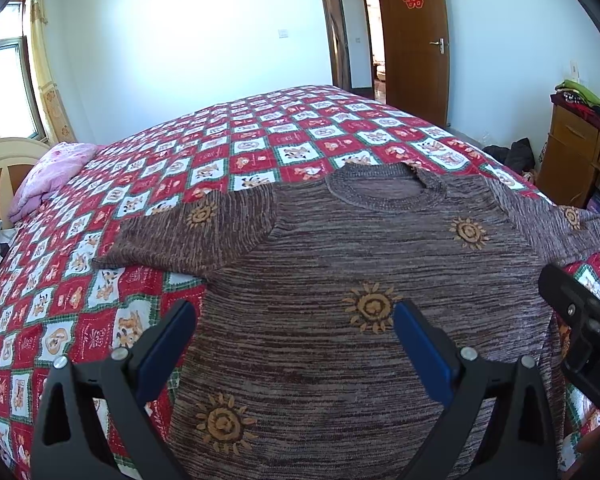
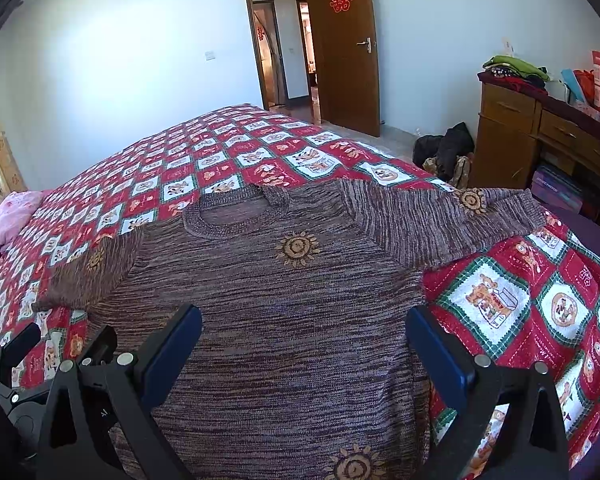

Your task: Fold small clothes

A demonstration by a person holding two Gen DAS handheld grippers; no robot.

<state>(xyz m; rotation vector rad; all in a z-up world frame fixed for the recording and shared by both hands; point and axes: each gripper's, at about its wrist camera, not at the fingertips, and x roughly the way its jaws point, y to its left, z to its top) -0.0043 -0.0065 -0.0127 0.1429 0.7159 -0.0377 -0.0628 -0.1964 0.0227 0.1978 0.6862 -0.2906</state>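
Observation:
A small brown knitted sweater (image 1: pixel 340 248) with orange sun motifs lies flat and face up on the bed, collar away from me, both sleeves spread out to the sides. It also shows in the right wrist view (image 2: pixel 284 304). My left gripper (image 1: pixel 294 316) is open and empty, hovering over the sweater's lower left part. My right gripper (image 2: pixel 304 320) is open and empty over the sweater's lower right part. The right gripper's body shows at the right edge of the left wrist view (image 1: pixel 580 320).
The bed has a red, white and green patchwork quilt (image 1: pixel 220 160). A pink pillow (image 1: pixel 56 168) lies at the far left by the headboard. A wooden dresser (image 2: pixel 540 136) with piled clothes stands right of the bed. An open door (image 2: pixel 344 48) is behind.

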